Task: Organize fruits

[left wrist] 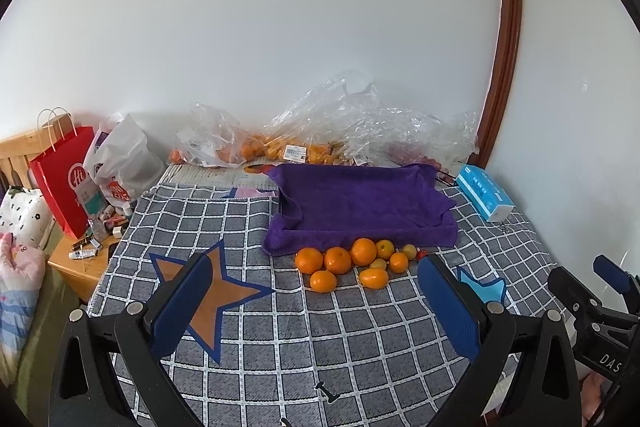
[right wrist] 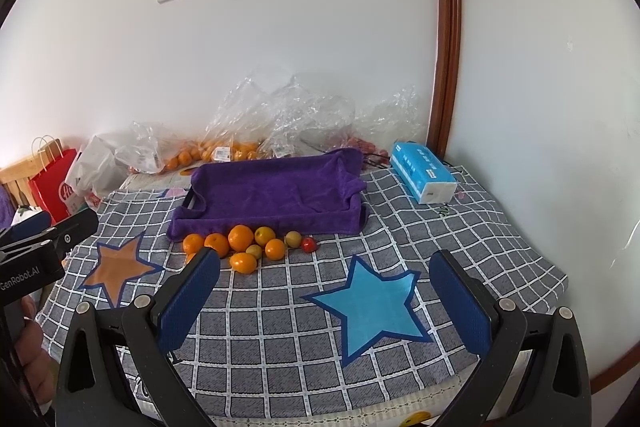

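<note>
Several oranges [left wrist: 337, 259] [right wrist: 241, 237], small yellow-green fruits [left wrist: 409, 251] [right wrist: 293, 238] and one small red fruit [right wrist: 308, 244] lie in a cluster on the checked cloth, just in front of a tray lined with a purple towel [left wrist: 360, 205] [right wrist: 276, 193]. The tray holds no fruit. My left gripper [left wrist: 314, 301] is open and empty, hovering short of the cluster. My right gripper [right wrist: 326, 293] is open and empty, over a blue star patch [right wrist: 372, 307], to the right of the fruit.
Clear plastic bags with more oranges [left wrist: 280, 147] [right wrist: 224, 149] lie against the wall behind the tray. A blue tissue pack [left wrist: 484, 197] [right wrist: 424, 177] sits at right. A red paper bag [left wrist: 64, 179] and clutter stand at left. An orange star patch [left wrist: 216, 295] lies left.
</note>
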Demonstrator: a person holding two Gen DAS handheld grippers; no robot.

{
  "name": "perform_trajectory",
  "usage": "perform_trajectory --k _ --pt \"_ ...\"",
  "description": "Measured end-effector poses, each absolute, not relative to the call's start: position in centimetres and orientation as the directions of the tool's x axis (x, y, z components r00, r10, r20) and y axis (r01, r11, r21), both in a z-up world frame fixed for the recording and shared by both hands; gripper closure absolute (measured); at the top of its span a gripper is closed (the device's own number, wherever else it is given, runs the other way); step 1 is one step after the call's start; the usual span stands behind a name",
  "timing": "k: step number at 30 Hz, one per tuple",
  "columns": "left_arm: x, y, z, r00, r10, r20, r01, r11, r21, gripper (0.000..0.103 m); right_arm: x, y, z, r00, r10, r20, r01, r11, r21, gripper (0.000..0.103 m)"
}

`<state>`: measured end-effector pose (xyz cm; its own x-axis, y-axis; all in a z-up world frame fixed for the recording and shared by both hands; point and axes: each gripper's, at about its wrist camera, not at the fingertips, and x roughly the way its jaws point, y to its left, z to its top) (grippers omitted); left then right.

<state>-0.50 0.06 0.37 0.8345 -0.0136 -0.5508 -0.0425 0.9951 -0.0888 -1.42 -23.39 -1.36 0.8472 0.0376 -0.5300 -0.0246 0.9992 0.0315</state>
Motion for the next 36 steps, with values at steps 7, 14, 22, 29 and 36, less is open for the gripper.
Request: perform_trajectory --k 7,14,22,29,36 --pt "-0.5 0.1 0.2 0.836 -0.03 -0.548 -0.025 0.995 -0.093 0.0 -1.5 -23.1 -1.2 0.854 0.036 -0.52 -0.028 0.999 0.024 0.0" --pt "-0.3 0.2 0.2 0.837 -0.033 -0.547 -0.021 0.995 -0.094 0.0 -1.0 -22.7 -1.5 0.853 0.036 -0.521 -0.038 0.999 0.006 0.0" --pt "0.5 1.4 -0.8 0.832 -0.005 -0.555 -0.064 0.992 -0.105 0.0 0.6 -22.6 -2.3 0.839 0.069 -0.539 -0.055 0.998 0.043 0.0" --pt "2.2 2.9 -2.4 0.824 -0.016 -0.567 -0.054 0.993 -0.106 0.0 3.1 -22.7 -4.2 0.801 0.11 -0.588 -0.067 0.993 0.095 0.0" --pt "4.3 4.5 -5.0 0.803 -0.03 -0.596 -0.052 0.991 -0.12 0.0 5.7 -22.4 -7.4 0.772 0.097 -0.628 -0.065 0.995 0.074 0.0"
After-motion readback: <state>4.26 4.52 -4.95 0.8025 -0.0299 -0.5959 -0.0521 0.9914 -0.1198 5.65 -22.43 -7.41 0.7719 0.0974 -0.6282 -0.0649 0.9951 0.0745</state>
